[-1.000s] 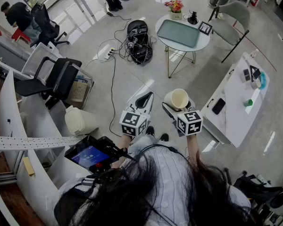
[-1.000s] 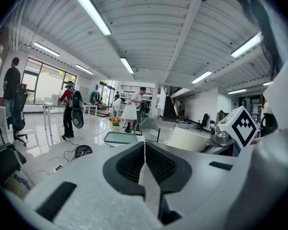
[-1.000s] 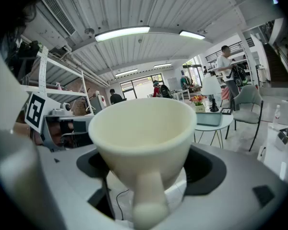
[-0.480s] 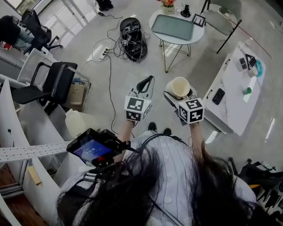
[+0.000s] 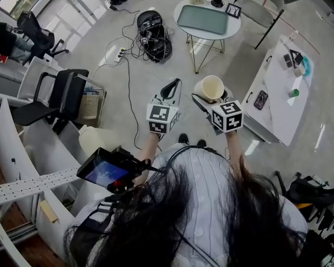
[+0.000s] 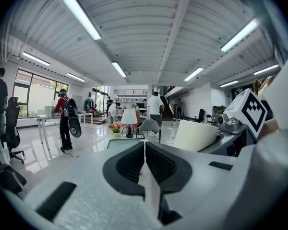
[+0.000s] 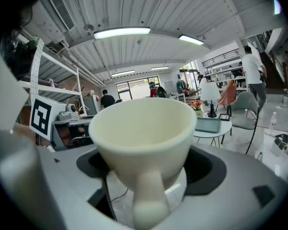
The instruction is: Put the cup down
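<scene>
A cream cup (image 5: 211, 87) with a handle sits between the jaws of my right gripper (image 5: 210, 100), held in the air above the floor with its mouth up. In the right gripper view the cup (image 7: 142, 128) fills the middle, its handle turned toward the camera, and the right gripper (image 7: 144, 169) is shut on its base. My left gripper (image 5: 171, 89) hangs just to the left of the cup, shut and empty. Its jaws meet in the left gripper view (image 6: 145, 153), where the cup (image 6: 195, 135) shows at the right.
A round table (image 5: 234, 31) with a green tray (image 5: 203, 19) stands ahead. A long white table (image 5: 275, 102) with small items is at the right. Cables and a bag (image 5: 150, 28) lie on the floor; a black chair (image 5: 58, 93) and a bin (image 5: 93, 141) stand left.
Both grippers have moved forward and a little upward together, the cup still held. The tables ahead have come nearer in the head view.
</scene>
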`<action>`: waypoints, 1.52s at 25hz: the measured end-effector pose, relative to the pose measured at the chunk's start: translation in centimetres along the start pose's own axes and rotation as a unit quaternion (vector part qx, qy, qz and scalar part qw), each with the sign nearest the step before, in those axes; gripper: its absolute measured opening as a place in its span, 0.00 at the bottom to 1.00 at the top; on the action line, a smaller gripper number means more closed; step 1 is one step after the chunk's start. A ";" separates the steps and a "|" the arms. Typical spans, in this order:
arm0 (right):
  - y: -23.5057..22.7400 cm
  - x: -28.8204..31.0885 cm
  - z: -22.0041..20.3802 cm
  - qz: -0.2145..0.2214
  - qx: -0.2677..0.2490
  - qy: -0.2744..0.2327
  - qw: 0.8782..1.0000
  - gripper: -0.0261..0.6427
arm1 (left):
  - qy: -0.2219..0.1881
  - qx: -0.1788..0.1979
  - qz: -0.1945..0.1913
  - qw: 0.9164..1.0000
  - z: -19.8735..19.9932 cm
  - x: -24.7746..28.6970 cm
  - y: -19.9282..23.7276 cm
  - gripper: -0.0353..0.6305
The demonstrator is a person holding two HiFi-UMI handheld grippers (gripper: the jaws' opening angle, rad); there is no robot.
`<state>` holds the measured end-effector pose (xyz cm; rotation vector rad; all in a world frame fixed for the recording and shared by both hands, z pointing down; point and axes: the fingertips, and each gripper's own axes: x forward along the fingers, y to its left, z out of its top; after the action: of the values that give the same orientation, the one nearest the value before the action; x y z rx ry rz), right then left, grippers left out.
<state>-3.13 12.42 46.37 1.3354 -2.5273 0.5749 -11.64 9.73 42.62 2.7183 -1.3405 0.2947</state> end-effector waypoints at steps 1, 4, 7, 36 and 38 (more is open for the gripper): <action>0.1 0.3 0.1 0.000 -0.001 0.001 1.000 0.68 | 0.001 0.000 -0.002 1.000 0.0 0.0 0.2 0.08; 0.5 0.6 -0.1 -0.005 0.001 0.003 1.000 0.68 | 0.003 -0.002 -0.011 1.000 -0.3 0.2 0.4 0.08; 0.8 1.0 -0.2 -0.011 0.004 0.003 1.000 0.68 | 0.004 -0.003 -0.022 1.000 -0.5 0.5 0.6 0.08; -7.3 6.4 1.7 -0.026 0.017 0.018 0.999 0.68 | 0.023 -0.032 -0.026 0.999 -1.3 9.6 3.7 0.08; -8.9 7.2 2.5 -0.019 0.015 0.019 1.000 0.68 | 0.021 -0.033 -0.016 0.999 -0.9 11.4 4.1 0.08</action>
<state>0.19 1.45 48.92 1.3658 -2.4672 0.6273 -8.27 -1.45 45.94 2.6614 -1.2708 0.2988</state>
